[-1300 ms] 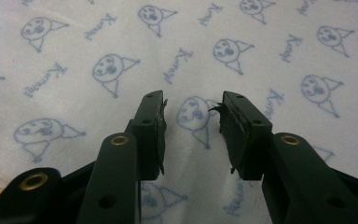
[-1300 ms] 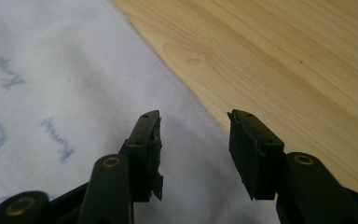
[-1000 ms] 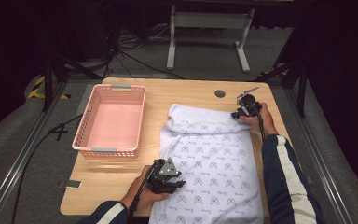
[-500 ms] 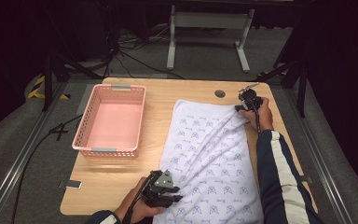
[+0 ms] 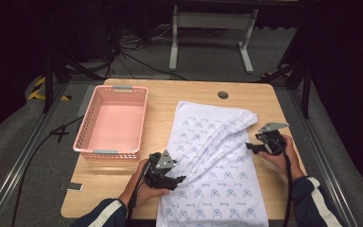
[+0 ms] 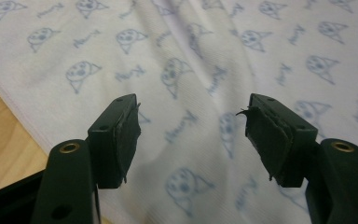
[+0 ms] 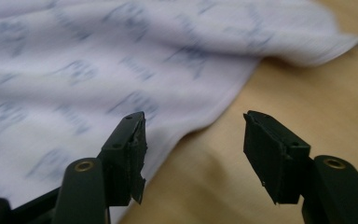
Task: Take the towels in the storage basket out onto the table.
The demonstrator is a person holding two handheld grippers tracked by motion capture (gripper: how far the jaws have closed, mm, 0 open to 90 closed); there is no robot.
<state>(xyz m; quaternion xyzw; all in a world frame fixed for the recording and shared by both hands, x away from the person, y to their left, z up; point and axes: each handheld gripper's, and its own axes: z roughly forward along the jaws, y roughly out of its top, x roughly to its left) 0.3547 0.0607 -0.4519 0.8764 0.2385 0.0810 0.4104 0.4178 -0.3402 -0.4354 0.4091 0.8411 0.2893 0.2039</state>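
Note:
A white cloth point(image 5: 212, 156) with a blue print lies spread down the wooden table point(image 5: 170, 101), creased toward its far right corner point(image 5: 250, 117). My left gripper point(image 5: 178, 179) sits at the cloth's near left edge. Its jaws have just been opening, and in the left gripper view they stand open point(image 6: 191, 135) over the printed cloth point(image 6: 200, 70) with nothing between them. My right gripper point(image 5: 249, 146) is at the cloth's right edge. Its jaws have also just been opening and stand open point(image 7: 193, 149) above the hem point(image 7: 205, 116) and bare wood.
A pink plastic basket point(image 5: 111, 120) stands at the table's left. A round cable hole point(image 5: 223, 94) is near the far edge. A small grey tag point(image 5: 71, 187) sticks out at the near left edge. Bare wood shows right of the cloth.
Both grippers have let go of the cloth. The right hand has drawn back from the far right corner to the cloth's right edge. The left hand has shifted slightly away from the near edge.

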